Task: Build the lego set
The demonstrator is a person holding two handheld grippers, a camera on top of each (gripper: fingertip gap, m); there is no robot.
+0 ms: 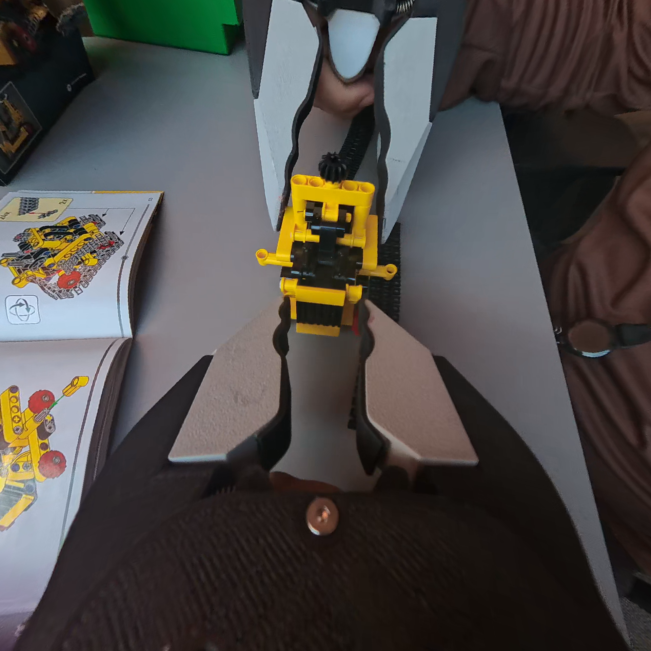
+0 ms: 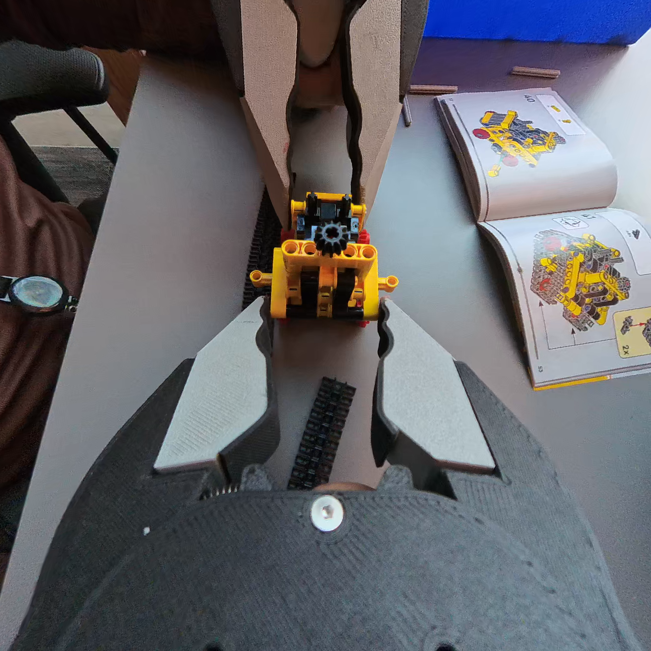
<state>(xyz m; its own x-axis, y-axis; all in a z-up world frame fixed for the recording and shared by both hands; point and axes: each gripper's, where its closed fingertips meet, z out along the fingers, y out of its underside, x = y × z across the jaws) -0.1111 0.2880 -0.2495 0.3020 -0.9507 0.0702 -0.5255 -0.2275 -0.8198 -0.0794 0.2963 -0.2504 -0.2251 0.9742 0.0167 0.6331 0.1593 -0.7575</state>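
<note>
Model: the yellow-and-black brick-built vehicle body (image 1: 326,260), topped by a small black toothed gear (image 1: 330,167), is sitting mid-table on the pale grey tabletop (image 1: 197,148), pinched between the two tools.
Left gripper (image 1: 322,317): its fingers are closing around the model's near end, dark pads touching both flanks.
Right gripper (image 2: 322,310): its fingers are bracketing the opposite end, pads pressing the yellow frame's sides.
Loose parts: one black ribbed track strip (image 2: 322,433) is lying flat between the right gripper's fingers; another seems to be running along the model's side.
Guide: the open instruction booklet (image 1: 67,267) is lying to the left in the left wrist view.
Containers: the dark printed set box (image 1: 38,105) is standing far left; its contents cannot be told.
Risk: squeezing unevenly could pop pins loose or tip the model; the exposed gear could get knocked off its axle.
</note>
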